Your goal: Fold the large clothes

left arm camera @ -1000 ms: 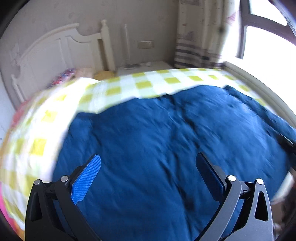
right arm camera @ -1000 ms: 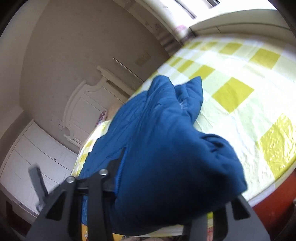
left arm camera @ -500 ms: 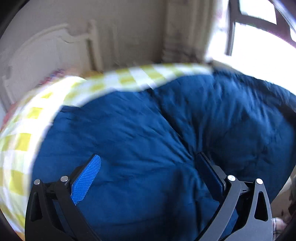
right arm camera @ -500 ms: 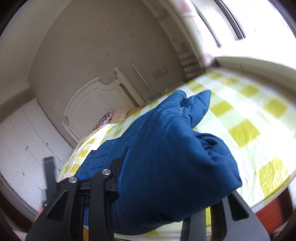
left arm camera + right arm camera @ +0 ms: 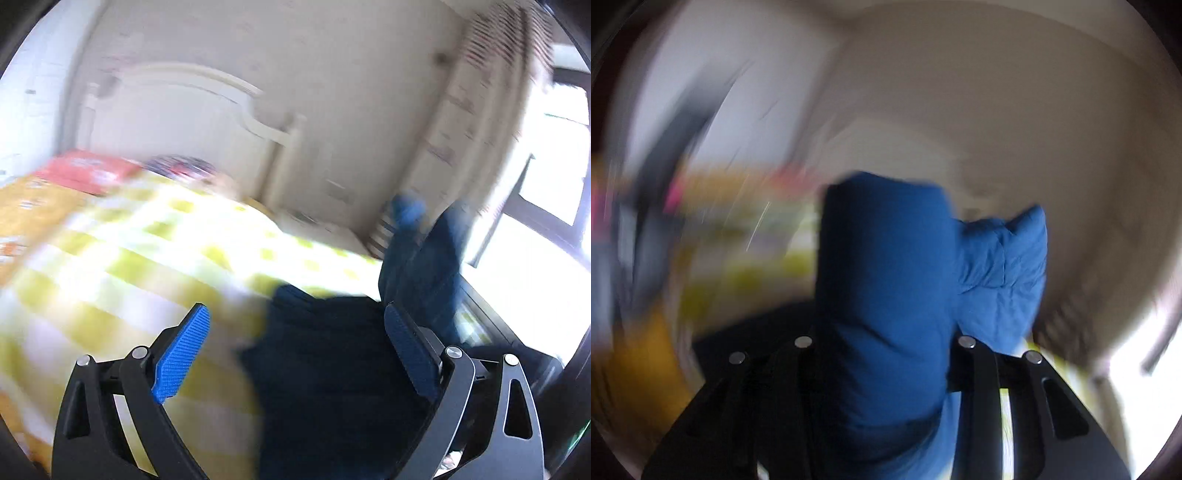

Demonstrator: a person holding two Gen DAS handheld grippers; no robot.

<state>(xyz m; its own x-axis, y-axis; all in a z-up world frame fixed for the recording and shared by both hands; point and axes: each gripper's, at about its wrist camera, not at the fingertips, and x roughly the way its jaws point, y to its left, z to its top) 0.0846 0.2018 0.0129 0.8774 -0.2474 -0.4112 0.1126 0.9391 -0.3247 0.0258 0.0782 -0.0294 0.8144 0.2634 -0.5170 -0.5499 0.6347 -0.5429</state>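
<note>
A large blue padded garment (image 5: 332, 369) lies partly on the yellow-and-white checked bed (image 5: 122, 266), with one part lifted up at the right (image 5: 432, 254). My left gripper (image 5: 295, 354) is open and empty above the garment's edge. My right gripper (image 5: 886, 354) is shut on a thick fold of the blue garment (image 5: 886, 273) and holds it raised in front of the camera; its fingertips are hidden by the fabric. Both views are blurred by motion.
A white headboard (image 5: 192, 107) and beige wall stand behind the bed. Red and patterned pillows (image 5: 88, 170) lie at the head. A curtain (image 5: 480, 122) and a bright window (image 5: 546, 192) are at the right.
My right gripper has swung the held garment up off the bed. My left gripper has turned left, so the garment now covers far less of its view. Both views have become blurred.
</note>
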